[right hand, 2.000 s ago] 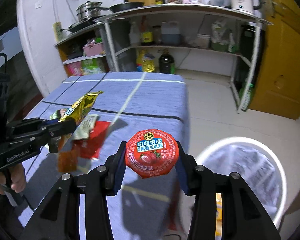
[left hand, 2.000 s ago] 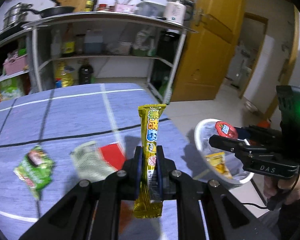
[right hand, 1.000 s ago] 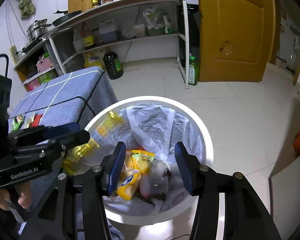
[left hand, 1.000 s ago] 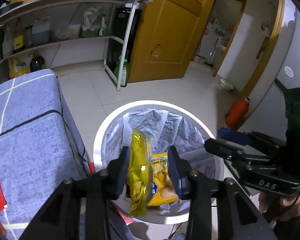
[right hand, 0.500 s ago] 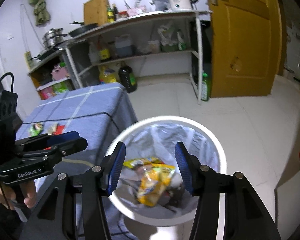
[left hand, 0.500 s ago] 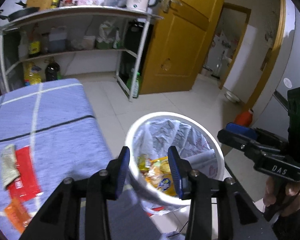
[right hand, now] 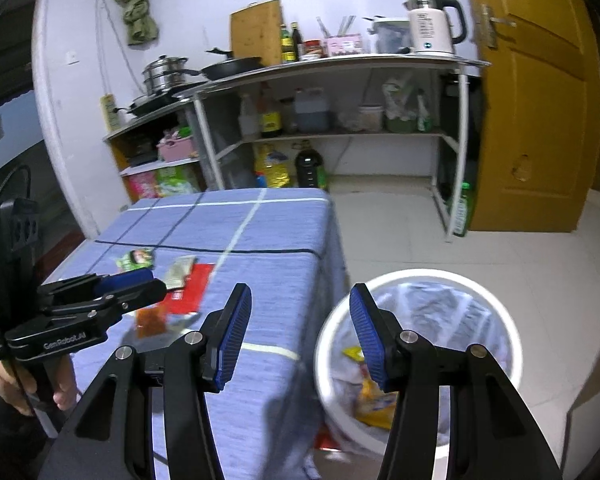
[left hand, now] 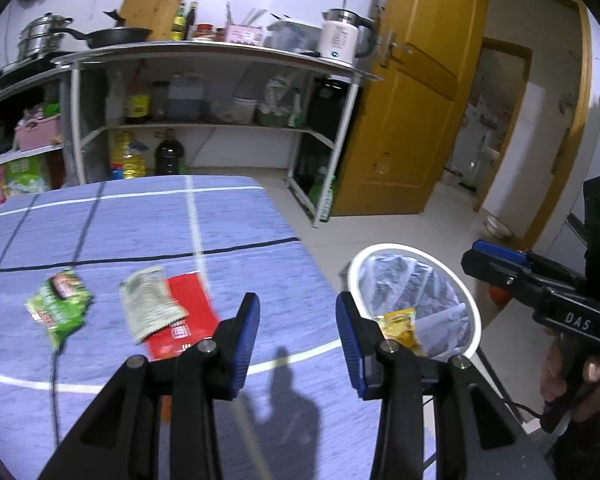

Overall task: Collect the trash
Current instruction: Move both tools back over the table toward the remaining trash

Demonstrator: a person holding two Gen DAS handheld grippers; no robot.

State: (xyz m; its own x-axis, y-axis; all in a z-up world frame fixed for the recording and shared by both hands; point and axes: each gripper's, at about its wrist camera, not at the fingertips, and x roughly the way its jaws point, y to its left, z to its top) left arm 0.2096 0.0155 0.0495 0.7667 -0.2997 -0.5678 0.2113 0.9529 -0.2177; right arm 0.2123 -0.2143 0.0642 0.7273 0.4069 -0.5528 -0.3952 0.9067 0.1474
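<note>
My left gripper (left hand: 297,320) stands open and empty over the right part of the blue-clothed table (left hand: 140,220). On the cloth lie a green wrapper (left hand: 58,304), a grey-white wrapper (left hand: 150,300) and under it a red wrapper (left hand: 184,320). An orange sachet (right hand: 152,320) lies nearer the front edge. My right gripper (right hand: 300,304) is open and empty too, hanging between the table's corner and the white bin (right hand: 420,274). The lined bin (left hand: 396,246) holds yellow wrappers (right hand: 374,396). Each view shows the other gripper from the side: right gripper (left hand: 476,258), left gripper (right hand: 156,284).
Behind the table a metal shelf rack (right hand: 340,64) carries pans, bottles and a white kettle (right hand: 432,24). A yellow door (right hand: 540,100) stands at the right. The bin sits on tiled floor (right hand: 480,248) off the table's right side. A hand (left hand: 572,376) grips the right tool.
Two seconds ago each gripper held a piece of trash; both let go over the bin. Since then both have swung back from the bin towards the table, jaws still apart.
</note>
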